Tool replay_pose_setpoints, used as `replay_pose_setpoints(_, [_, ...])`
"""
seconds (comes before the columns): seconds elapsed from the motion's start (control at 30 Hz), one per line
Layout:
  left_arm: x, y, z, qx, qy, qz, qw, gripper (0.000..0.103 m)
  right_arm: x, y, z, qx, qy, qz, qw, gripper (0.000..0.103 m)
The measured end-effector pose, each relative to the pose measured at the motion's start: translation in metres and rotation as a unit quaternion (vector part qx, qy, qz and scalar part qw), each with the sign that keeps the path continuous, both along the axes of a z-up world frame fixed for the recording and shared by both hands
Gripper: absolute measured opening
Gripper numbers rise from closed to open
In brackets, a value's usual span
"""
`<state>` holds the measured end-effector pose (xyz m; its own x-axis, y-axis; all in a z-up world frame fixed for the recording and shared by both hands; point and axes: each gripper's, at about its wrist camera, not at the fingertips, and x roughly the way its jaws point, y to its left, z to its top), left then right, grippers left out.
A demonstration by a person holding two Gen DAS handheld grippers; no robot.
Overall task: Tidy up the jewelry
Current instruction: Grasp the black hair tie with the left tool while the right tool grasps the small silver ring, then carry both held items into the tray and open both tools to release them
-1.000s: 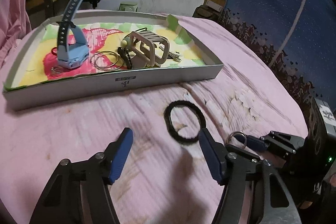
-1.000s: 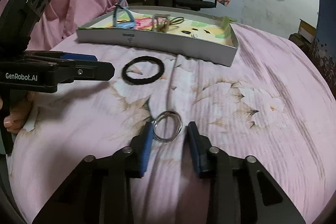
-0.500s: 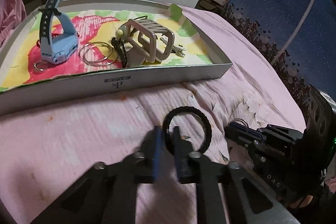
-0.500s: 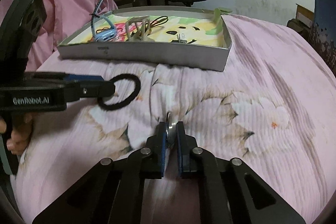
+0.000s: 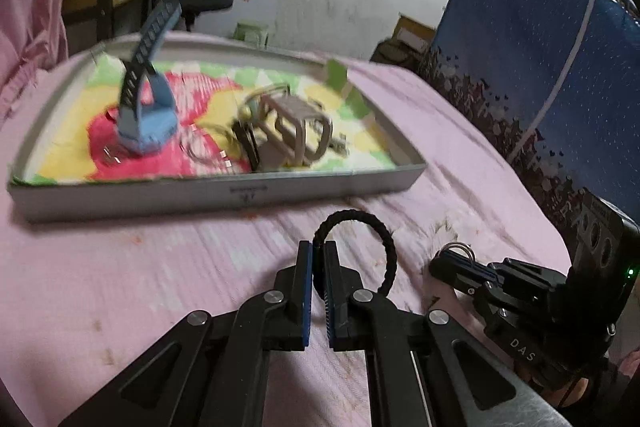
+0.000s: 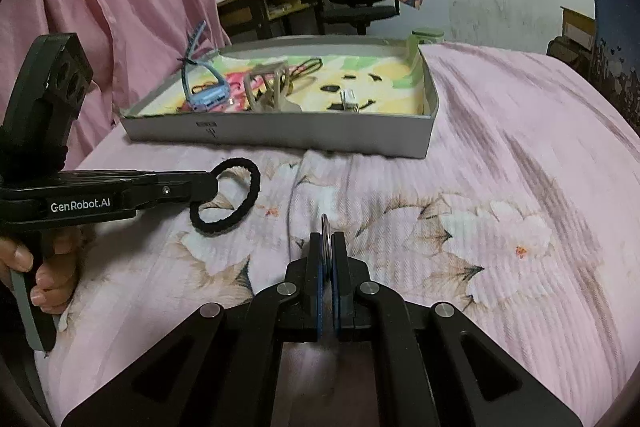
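Pinching the black hair tie (image 5: 372, 227), left tongs (image 5: 318, 247); right tongs (image 6: 328, 239) clamp metal rings (image 6: 326, 227), edge-on there.

Right gripper (image 6: 329, 247): fingers closed on a metal ring (image 6: 326, 227), held edge-on above the pink bedspread (image 6: 500, 211). Left gripper (image 6: 212, 183): clamped on a black hair tie (image 6: 234, 219). Grey tray (image 6: 320, 131) beyond, holding a blue watch (image 6: 206, 95).

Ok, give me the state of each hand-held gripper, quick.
Left hand-held gripper: closed on the black hair tie.
Right hand-held gripper: closed on the silver ring.
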<state>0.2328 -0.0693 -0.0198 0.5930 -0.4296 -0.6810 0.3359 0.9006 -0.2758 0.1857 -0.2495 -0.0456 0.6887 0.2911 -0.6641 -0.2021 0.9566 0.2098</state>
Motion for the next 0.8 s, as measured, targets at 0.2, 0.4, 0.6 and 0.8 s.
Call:
replay_pose_setpoints(0.2, [-0.007, 0.007, 0.02, 0.002, -0.052, 0.024, 0.9984, 0.005, -0.004, 0.0, 0.016, 0.015, -0.035, -0.004, 0.999, 0.003])
replay_pose_setpoints(0.4, [-0.009, 0.017, 0.049, 0.007, -0.114, 0.048, 0.9923, 0.005, 0.001, 0.005, 0.041, 0.018, -0.087, -0.006, 0.996, 0.003])
replay_pose_setpoints(0.6, [0.004, 0.028, 0.07, 0.0, -0.154, 0.086, 0.9844, 0.005, 0.018, 0.01, 0.058, 0.021, -0.124, -0.012, 0.992, 0.003])
replay_pose_setpoints(0.8, [0.022, 0.034, 0.081, 0.013, -0.193, 0.119, 0.9738, 0.005, 0.038, 0.014, 0.074, 0.016, -0.159, -0.024, 0.987, 0.003])
